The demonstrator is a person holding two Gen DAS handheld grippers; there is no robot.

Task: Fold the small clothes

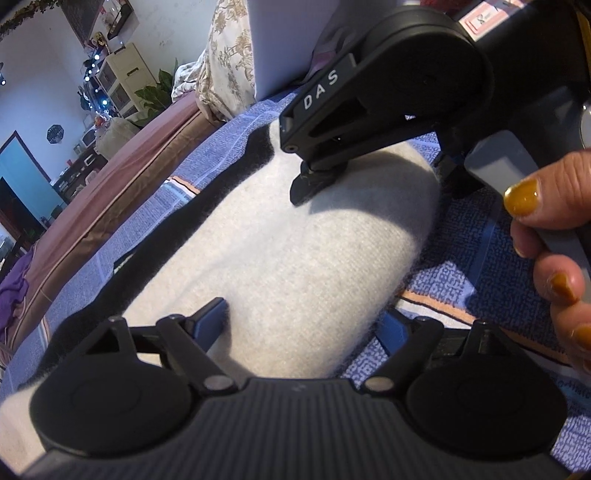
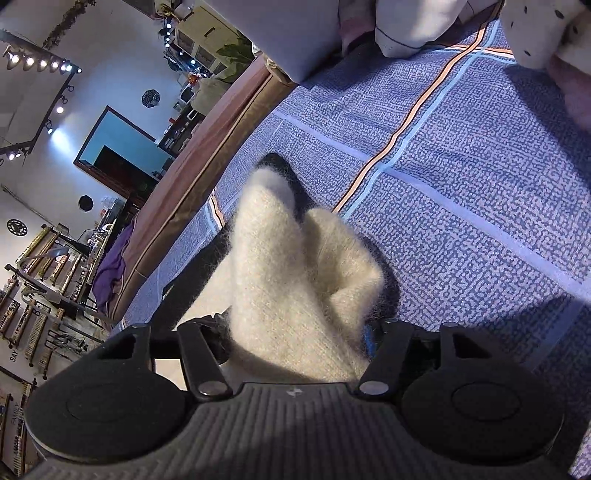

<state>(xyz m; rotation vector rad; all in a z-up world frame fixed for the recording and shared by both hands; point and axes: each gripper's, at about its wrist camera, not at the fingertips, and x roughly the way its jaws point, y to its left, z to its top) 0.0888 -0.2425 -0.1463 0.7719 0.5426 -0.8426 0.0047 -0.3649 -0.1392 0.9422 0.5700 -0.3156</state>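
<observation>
Fuzzy cream knit garment (image 1: pixel 288 258) with a black edge lies on the blue patterned bedspread (image 1: pixel 509 295), filling the middle of the left wrist view. We see our left gripper (image 1: pixel 306 325) at the bottom of that frame, its blue-padded fingers (image 1: pixel 216 314) standing apart, one over the cream knit and the other at the garment's right edge; the pads press on nothing. Our right gripper (image 1: pixel 317 181) reaches in from the upper right of the same frame, its black tip down on the far end of the knit, and a hand (image 1: pixel 554 258) with mustard-painted nails holds its grey handle at the right edge.

In the right wrist view the cream knit (image 2: pixel 295 280) rises bunched and peaked in the lower middle, running straight into the right gripper (image 2: pixel 295 343). The fabric hides the pads, so we cannot tell for sure whether the fingers are clamped on it, though the cloth stands lifted between them.

Around the garment, the bedspread (image 2: pixel 461 184) carries orange and pale blue stripes (image 2: pixel 417 107). At the top of that frame lie a white cushion (image 2: pixel 413 22) and a spotted white fabric (image 2: pixel 543 33). A brown mattress edge (image 2: pixel 207 173) runs diagonally at the left, with purple cloth (image 2: pixel 110 266) draped on it. Beyond, the room shows a track of ceiling spotlights (image 2: pixel 40 62) in the upper left, a turquoise-framed panel (image 2: pixel 125 147), and shelves of small items along the left wall.
</observation>
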